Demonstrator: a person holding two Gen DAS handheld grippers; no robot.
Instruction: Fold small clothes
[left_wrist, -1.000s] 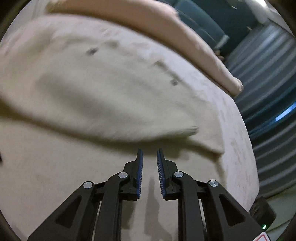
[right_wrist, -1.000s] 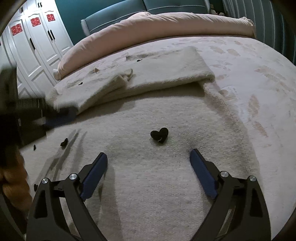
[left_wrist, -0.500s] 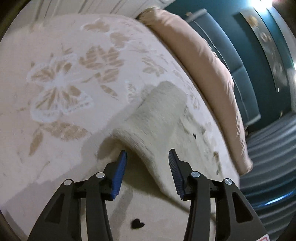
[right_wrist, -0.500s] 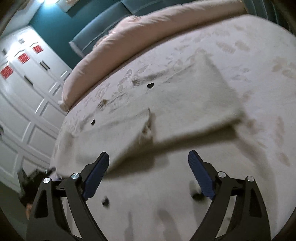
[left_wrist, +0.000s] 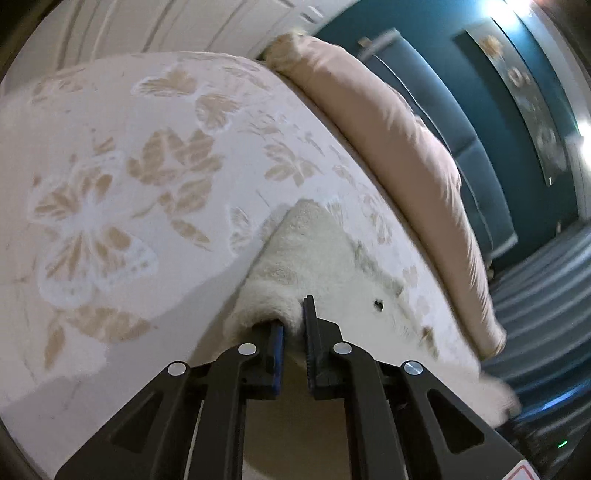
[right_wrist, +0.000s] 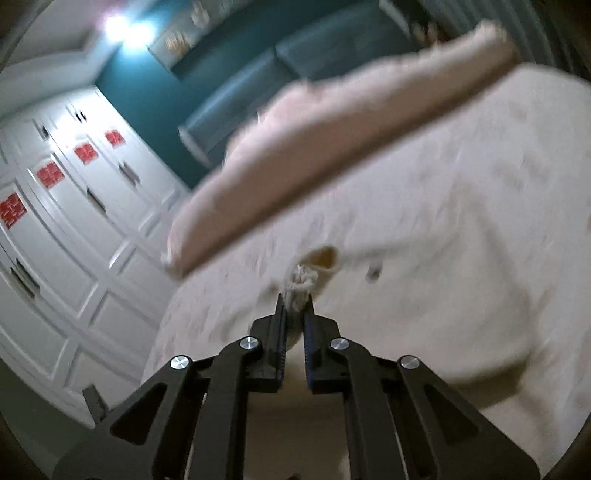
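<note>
The left gripper pinches a corner of the cream fleece garment on the bed; the cloth runs toward 1 o'clock. The right gripper pinches its ribbed edge.

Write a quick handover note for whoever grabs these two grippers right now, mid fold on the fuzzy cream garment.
Left gripper: shut on a corner of the cream garment.
Right gripper: shut on another bunched edge of it, near an opening.
Garment lies on the patterned bedspread, below the pink duvet roll.
Done: both grips set.
Left: carry the held edges over to make the fold, lay flat, release. How many folds are already in is unclear.
</note>
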